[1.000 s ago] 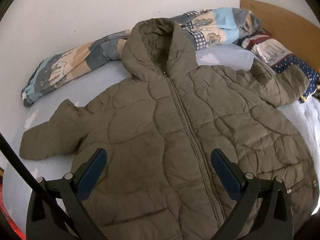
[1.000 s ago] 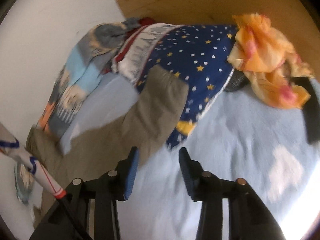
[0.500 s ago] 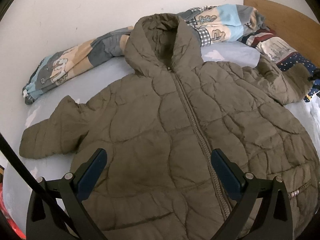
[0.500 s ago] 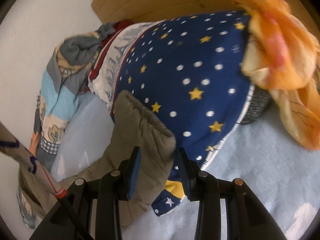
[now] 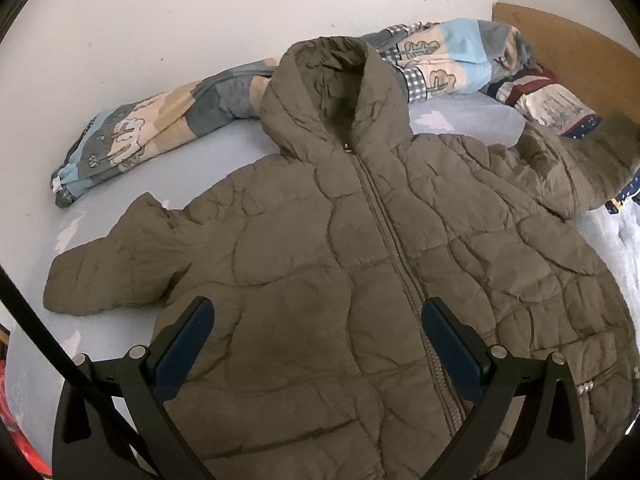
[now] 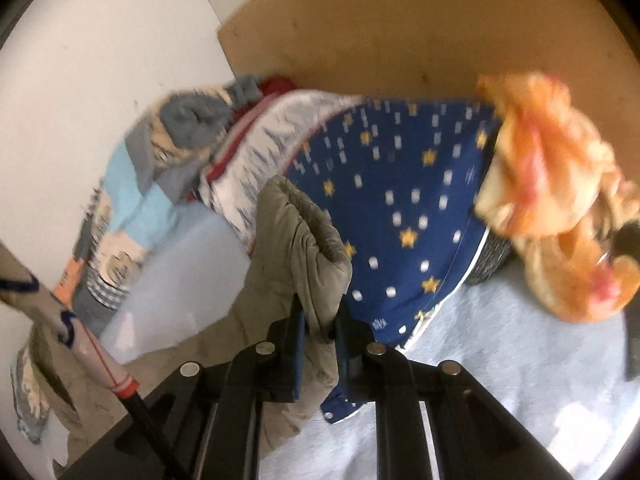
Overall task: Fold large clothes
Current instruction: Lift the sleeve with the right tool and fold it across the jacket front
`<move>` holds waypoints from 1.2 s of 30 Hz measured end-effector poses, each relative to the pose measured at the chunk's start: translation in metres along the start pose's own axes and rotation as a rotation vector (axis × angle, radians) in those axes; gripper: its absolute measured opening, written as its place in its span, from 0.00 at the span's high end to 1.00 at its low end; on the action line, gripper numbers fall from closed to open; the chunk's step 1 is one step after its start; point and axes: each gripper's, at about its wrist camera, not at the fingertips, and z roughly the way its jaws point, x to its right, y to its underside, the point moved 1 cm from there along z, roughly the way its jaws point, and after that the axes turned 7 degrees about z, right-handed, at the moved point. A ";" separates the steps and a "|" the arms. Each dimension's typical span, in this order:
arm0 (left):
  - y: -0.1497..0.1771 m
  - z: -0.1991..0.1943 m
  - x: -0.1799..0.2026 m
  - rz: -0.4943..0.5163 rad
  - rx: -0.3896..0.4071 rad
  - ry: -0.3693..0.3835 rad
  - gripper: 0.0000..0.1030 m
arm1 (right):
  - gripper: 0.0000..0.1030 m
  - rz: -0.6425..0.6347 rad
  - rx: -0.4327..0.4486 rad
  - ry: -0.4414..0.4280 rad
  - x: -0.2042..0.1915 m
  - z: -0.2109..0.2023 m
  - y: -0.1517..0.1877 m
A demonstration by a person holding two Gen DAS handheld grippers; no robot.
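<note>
An olive quilted hooded jacket (image 5: 328, 264) lies front up and zipped on the pale blue bed, hood toward the wall. My left gripper (image 5: 318, 316) hovers open over its lower front with nothing between the fingers. The jacket's left sleeve (image 5: 116, 268) lies flat at the left. Its right sleeve (image 5: 580, 168) is raised and blurred at the far right. In the right wrist view my right gripper (image 6: 320, 320) is closing on the cuff end of that sleeve (image 6: 304, 248), and the pads pinch the fabric.
A patchwork blanket (image 5: 168, 128) runs along the white wall behind the hood. A navy star-print pillow (image 6: 400, 208) and an orange cloth (image 6: 552, 200) lie by the wooden headboard (image 6: 420, 24). A black cable (image 5: 44, 344) crosses the lower left.
My right gripper moved onto the sleeve cuff, closed on it and lifted it off the star-print pillow. The left gripper has hardly moved and stays open.
</note>
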 end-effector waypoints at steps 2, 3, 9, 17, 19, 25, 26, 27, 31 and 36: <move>-0.001 -0.006 -0.005 -0.015 0.012 -0.003 0.00 | 0.86 -0.018 0.031 -0.024 -0.016 -0.026 -0.008; -0.001 -0.008 -0.008 -0.023 0.018 -0.004 0.00 | 0.86 -0.027 0.045 -0.038 -0.024 -0.039 -0.011; 0.000 -0.021 -0.027 -0.079 0.039 -0.004 0.00 | 0.86 -0.093 0.100 -0.173 -0.084 -0.123 -0.008; 0.006 -0.034 -0.056 -0.146 0.051 -0.022 0.00 | 0.87 -0.240 0.073 -0.366 -0.193 -0.200 0.042; 0.008 -0.039 -0.066 -0.166 0.058 -0.040 0.00 | 0.87 -0.276 0.055 -0.405 -0.218 -0.210 0.063; 0.016 -0.048 -0.096 -0.235 0.063 -0.064 0.00 | 0.87 -0.410 -0.019 -0.496 -0.285 -0.214 0.139; 0.017 -0.049 -0.100 -0.245 0.059 -0.066 0.00 | 0.87 -0.436 -0.039 -0.507 -0.298 -0.212 0.156; 0.019 -0.049 -0.104 -0.256 0.055 -0.068 0.00 | 0.87 -0.451 -0.052 -0.514 -0.304 -0.209 0.166; 0.026 -0.050 -0.123 -0.297 0.038 -0.085 0.00 | 0.87 -0.526 -0.130 -0.533 -0.339 -0.192 0.227; 0.034 -0.052 -0.143 -0.343 0.032 -0.125 0.00 | 0.87 -0.610 -0.230 -0.521 -0.369 -0.154 0.304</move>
